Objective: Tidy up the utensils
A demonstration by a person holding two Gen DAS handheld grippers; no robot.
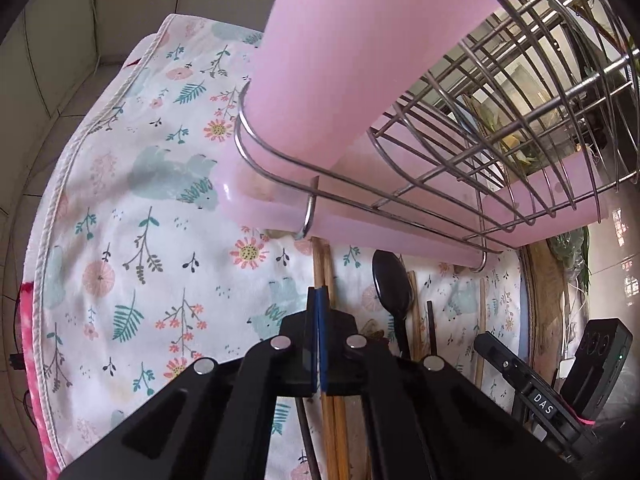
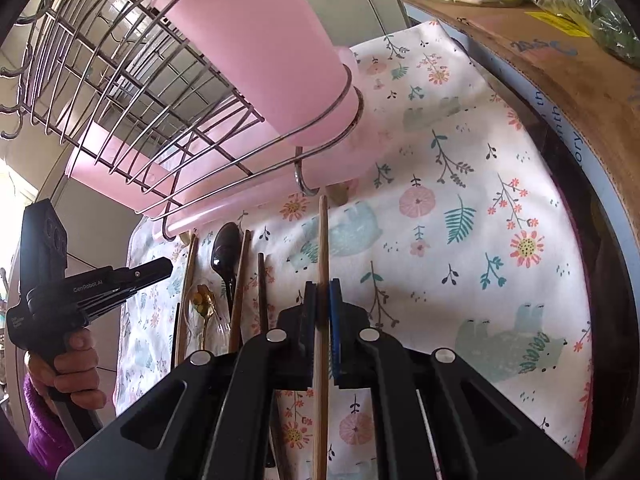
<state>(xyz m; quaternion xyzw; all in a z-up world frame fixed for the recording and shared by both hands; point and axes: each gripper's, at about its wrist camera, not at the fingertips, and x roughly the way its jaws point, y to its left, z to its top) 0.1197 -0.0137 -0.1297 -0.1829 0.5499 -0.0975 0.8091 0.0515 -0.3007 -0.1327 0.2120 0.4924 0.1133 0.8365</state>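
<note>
Under the pink cup in the rack, right gripper is clamped on one chopstick, probably to drop it in. Left gripper is clenched empty above the utensils still on the cloth.

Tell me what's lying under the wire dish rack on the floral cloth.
Under the steel wire dish rack sits a long pink plastic drip tray, resting on the floral cloth. The tall pink plastic cup hides whatever lies beneath that end.
</note>
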